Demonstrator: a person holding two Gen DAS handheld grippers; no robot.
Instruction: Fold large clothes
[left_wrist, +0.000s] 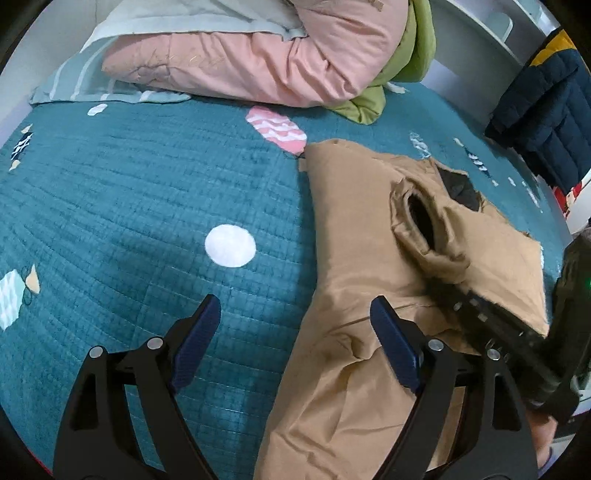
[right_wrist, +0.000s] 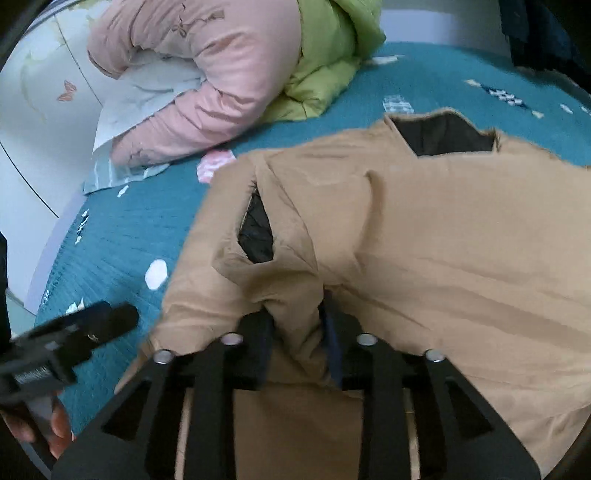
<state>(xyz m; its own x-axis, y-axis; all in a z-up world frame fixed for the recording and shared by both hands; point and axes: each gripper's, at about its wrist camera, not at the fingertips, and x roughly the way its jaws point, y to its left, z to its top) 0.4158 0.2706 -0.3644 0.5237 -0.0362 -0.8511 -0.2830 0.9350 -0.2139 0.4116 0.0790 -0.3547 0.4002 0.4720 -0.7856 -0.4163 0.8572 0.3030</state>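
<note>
On a quilted teal bedspread (left_wrist: 129, 206), the left gripper (left_wrist: 295, 325) hovers wide open and empty, one blue-padded finger over the tan jacket (left_wrist: 354, 236). To its right, the right gripper (right_wrist: 295, 314) is clamped on a bunched fold of the jacket's smooth cloth. Pink (right_wrist: 229, 74) and green (right_wrist: 325, 62) puffy coats lie behind.

Left tool (left_wrist: 295, 325) spread wide, holding nothing — one finger over the teal bedspread (left_wrist: 129, 206), the other over the tan jacket (left_wrist: 354, 369). Right tool (left_wrist: 517, 332) lies on the jacket's far sleeve. Pink jacket (left_wrist: 251, 70) and green jacket (left_wrist: 402, 62) piled at the bed's far end.
</note>
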